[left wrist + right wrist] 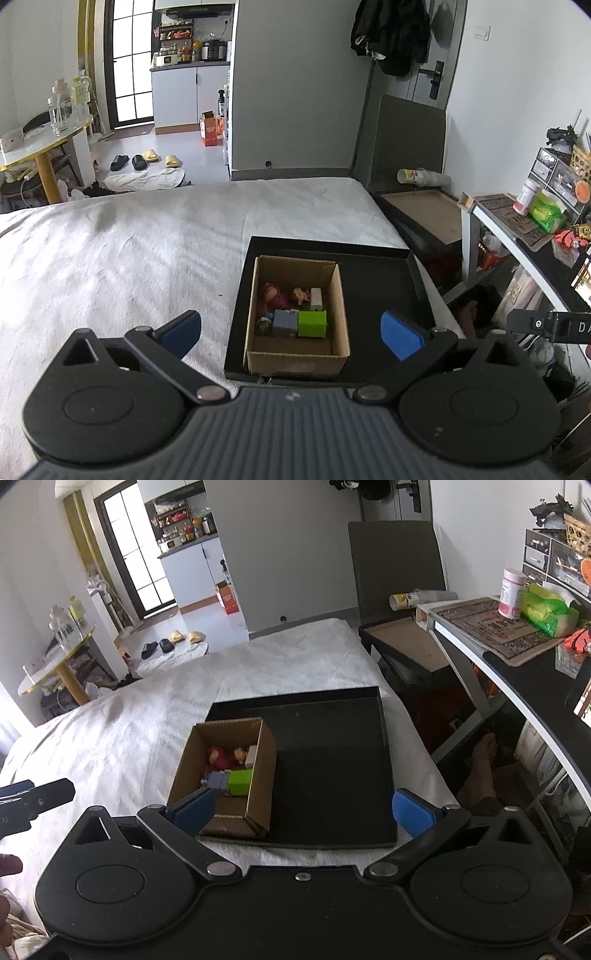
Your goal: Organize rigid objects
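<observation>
A small cardboard box (341, 306) (264, 771) stands in the left part of a flat black tray (373, 280) (332, 760) on the white bed. Inside it lie a green block (313, 323) (240, 781), a grey-blue block (285, 323) (218, 780), a pink figure (273, 291) (218, 757), a small yellow-brown figure (301, 294) (240, 754) and a white piece (316, 297) (252, 755). My left gripper (291, 334) is open and empty, above the box's near side. My right gripper (303, 810) is open and empty, over the tray's near edge, right of the box.
The white bed cover (129, 251) (147, 720) spreads to the left. A low brown-topped cabinet (424, 218) (410, 646) and a cluttered desk (524, 229) (517, 653) stand at the right. A bare foot (484, 771) shows under the desk.
</observation>
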The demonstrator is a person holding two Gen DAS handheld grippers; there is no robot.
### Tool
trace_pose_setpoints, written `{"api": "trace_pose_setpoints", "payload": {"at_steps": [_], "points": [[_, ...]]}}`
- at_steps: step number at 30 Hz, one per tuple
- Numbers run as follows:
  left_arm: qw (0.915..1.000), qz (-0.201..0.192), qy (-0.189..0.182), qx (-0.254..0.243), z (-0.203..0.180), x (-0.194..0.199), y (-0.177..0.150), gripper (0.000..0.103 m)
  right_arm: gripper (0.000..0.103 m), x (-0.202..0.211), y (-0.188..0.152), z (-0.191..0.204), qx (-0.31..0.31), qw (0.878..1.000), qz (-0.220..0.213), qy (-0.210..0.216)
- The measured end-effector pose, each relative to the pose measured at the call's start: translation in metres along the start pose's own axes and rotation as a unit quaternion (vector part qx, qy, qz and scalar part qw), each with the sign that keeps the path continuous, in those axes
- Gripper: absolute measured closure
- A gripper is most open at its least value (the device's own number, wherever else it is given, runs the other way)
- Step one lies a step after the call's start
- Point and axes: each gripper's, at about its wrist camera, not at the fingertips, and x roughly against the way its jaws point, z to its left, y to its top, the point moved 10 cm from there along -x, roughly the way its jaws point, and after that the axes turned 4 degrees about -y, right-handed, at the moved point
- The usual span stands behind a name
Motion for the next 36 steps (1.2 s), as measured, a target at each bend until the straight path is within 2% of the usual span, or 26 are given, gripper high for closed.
{"api": "trace_pose_setpoints", "payload": {"at_steps": [15,36], "points": [[0.9996,0.007,-0.016,-0.020,-0.004,-0.002,-0.014,0.000,0.000,-0.008,-0.022,0.010,0.009,1.000,0.018,-0.014],[0.9997,0.008,-0.020,-0.013,0.002,0.001,-0.016,0.000,0.000,-0.005,-0.025,0.020,0.018,1.000,0.020,-0.013]]}}
